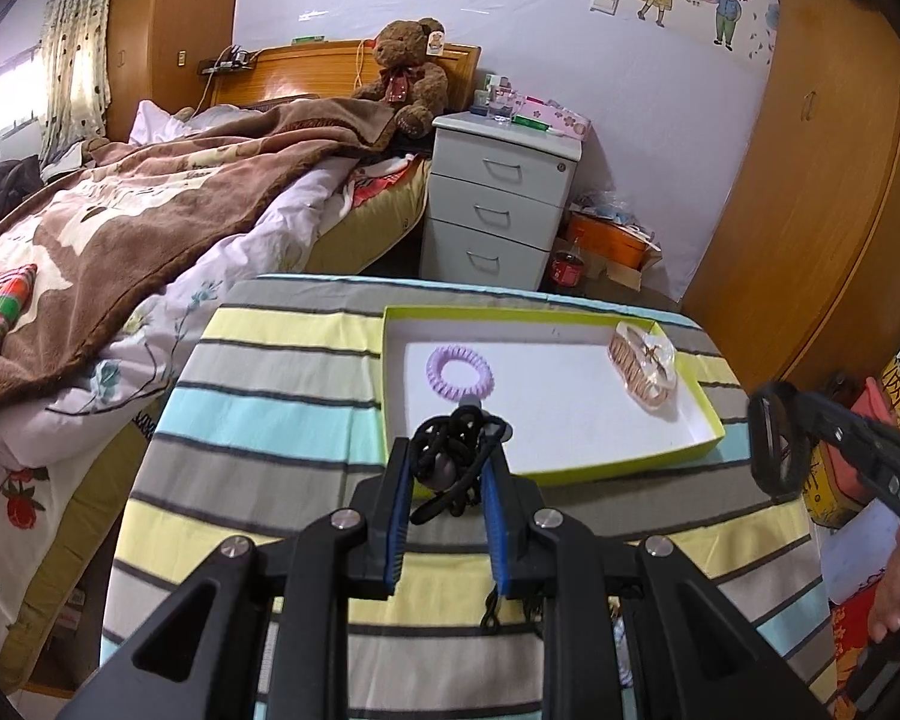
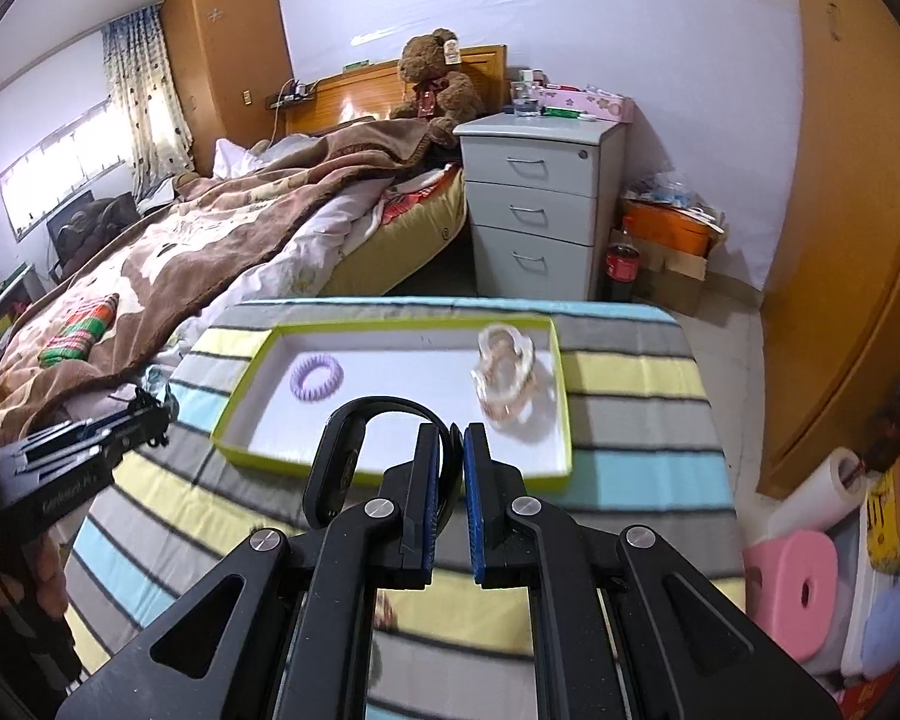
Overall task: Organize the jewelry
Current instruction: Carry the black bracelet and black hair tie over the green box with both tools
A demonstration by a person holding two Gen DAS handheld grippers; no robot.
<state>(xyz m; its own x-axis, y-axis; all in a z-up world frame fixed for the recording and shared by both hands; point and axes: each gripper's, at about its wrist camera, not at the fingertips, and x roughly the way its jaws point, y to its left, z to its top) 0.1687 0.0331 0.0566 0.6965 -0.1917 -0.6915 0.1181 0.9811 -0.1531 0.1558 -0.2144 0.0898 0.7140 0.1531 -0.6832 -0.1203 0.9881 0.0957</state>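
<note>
A shallow yellow-green tray point(image 1: 630, 468) point(image 2: 390, 477) with a white floor lies on the striped table. In it are a purple coil hair tie point(image 1: 460, 373) point(image 2: 317, 377) at the left and a clear pink hair claw point(image 1: 643, 373) point(image 2: 506, 384) at the right. My left gripper point(image 1: 448, 450) is shut on a tangled black cord necklace with a grey bead point(image 1: 450, 456), held at the tray's near edge. My right gripper point(image 2: 456, 438) is shut on a black band point(image 2: 354, 438), just in front of the tray; it also shows at the right of the left wrist view point(image 1: 777, 438).
The striped cloth point(image 1: 270, 396) point(image 2: 630, 372) covers the small table. A bed with a brown blanket point(image 1: 120, 228) lies at the left. A grey drawer unit point(image 1: 498, 198) and an orange wardrobe point(image 1: 822, 180) stand behind. Pink and yellow items point(image 2: 810, 588) crowd the right.
</note>
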